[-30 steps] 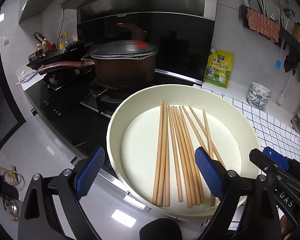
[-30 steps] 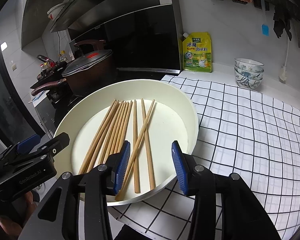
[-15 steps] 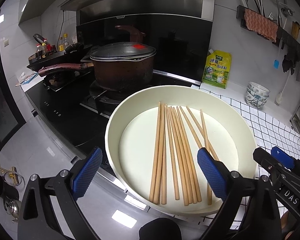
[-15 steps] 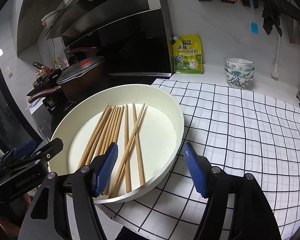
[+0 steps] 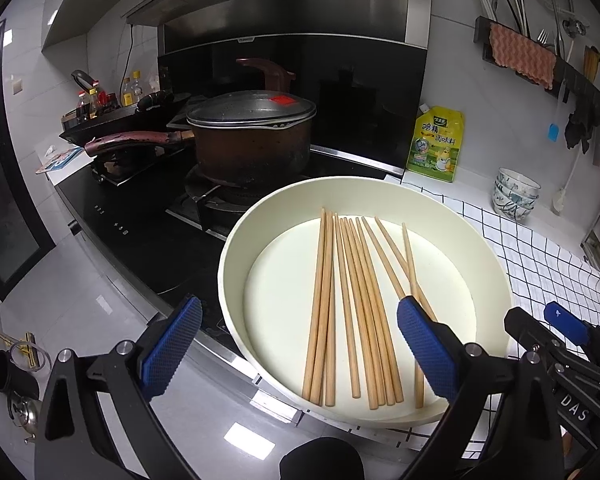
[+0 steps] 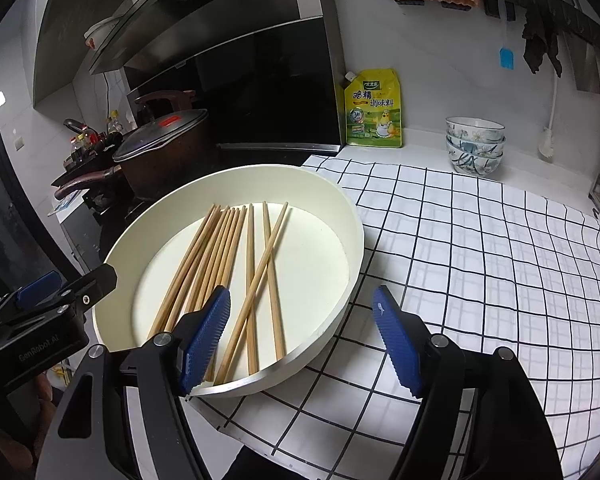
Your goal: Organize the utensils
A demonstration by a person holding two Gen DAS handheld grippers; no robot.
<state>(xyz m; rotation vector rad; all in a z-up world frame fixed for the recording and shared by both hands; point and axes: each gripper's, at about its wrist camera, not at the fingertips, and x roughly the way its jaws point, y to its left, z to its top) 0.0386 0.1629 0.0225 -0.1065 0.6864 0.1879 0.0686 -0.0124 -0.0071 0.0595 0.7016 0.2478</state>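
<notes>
On the counter beside the stove, a round cream tray (image 5: 496, 264) sits partly on a checked cloth (image 6: 480, 248) and partly over the hob edge, holding a set of wooden chopsticks (image 5: 360, 300). Most lie roughly parallel in a loose bundle toward the stove side of the tray. Two chopsticks (image 6: 266, 276) on the cloth side cross each other.

The left gripper (image 5: 300, 348) hangs over the tray's near rim with its jaws spread wide and nothing between the pads. The right gripper (image 6: 302, 344) is just beside it, jaws opening, straddling the near rim; the crossed pair's near ends lie below and ahead of the gap, and the pads press on nothing.

Governing relation: the chopsticks' long axes run away from both grippers, nearly in line with the fingers, with the near ends closest. A pinch would therefore close across the sticks' width. In my judgement the right gripper is better placed for the crossed pair and the left for the parallel bundle. Risk noted: the sticks are thin and lie flat on the tray floor, so a grasp may slip or gather several.
</notes>
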